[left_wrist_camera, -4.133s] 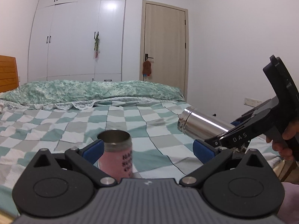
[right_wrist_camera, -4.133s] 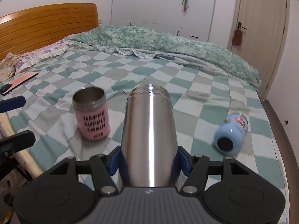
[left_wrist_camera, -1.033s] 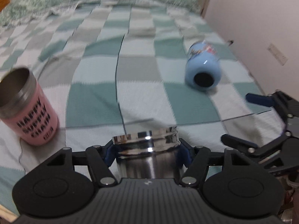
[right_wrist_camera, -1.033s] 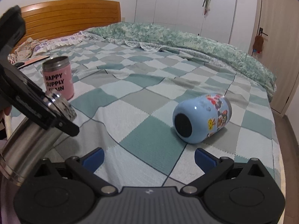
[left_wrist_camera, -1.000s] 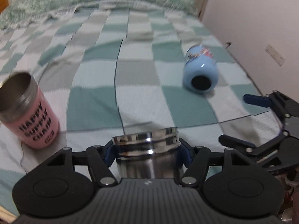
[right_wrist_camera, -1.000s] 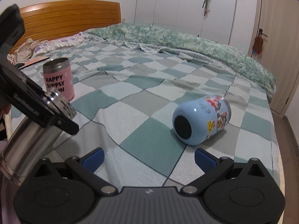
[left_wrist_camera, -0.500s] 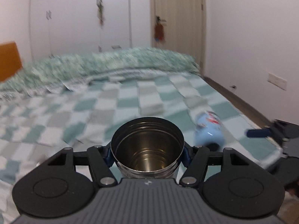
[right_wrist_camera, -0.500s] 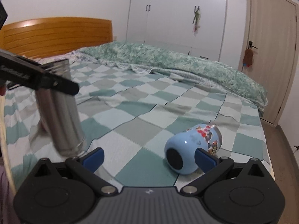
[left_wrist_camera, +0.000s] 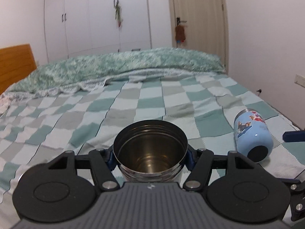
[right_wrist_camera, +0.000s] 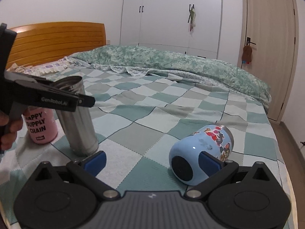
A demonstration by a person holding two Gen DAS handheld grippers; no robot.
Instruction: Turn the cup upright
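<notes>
My left gripper [left_wrist_camera: 150, 155] is shut on a tall steel cup [left_wrist_camera: 150, 152], gripping near its rim. The cup stands upright on the checked bedspread, mouth up, as the right wrist view shows [right_wrist_camera: 78, 118]. A light blue cartoon cup [right_wrist_camera: 200, 152] lies on its side to the right, its dark base toward me; it also shows in the left wrist view [left_wrist_camera: 252, 134]. My right gripper [right_wrist_camera: 152, 161] is open and empty, low over the bed, with its right finger just in front of the blue cup.
A pink cup [right_wrist_camera: 41, 126] lettered "HAPPY SUPPLY CHAIN" stands upright just behind and left of the steel cup. A rumpled green quilt [right_wrist_camera: 171, 63] lies across the far side of the bed. A wooden headboard [right_wrist_camera: 55, 40] is at the left, a door [right_wrist_camera: 266, 57] at the right.
My left gripper has swung the steel cup from tilted to upright and set its base on the bed beside the pink cup. My right gripper has edged closer to the blue cup.
</notes>
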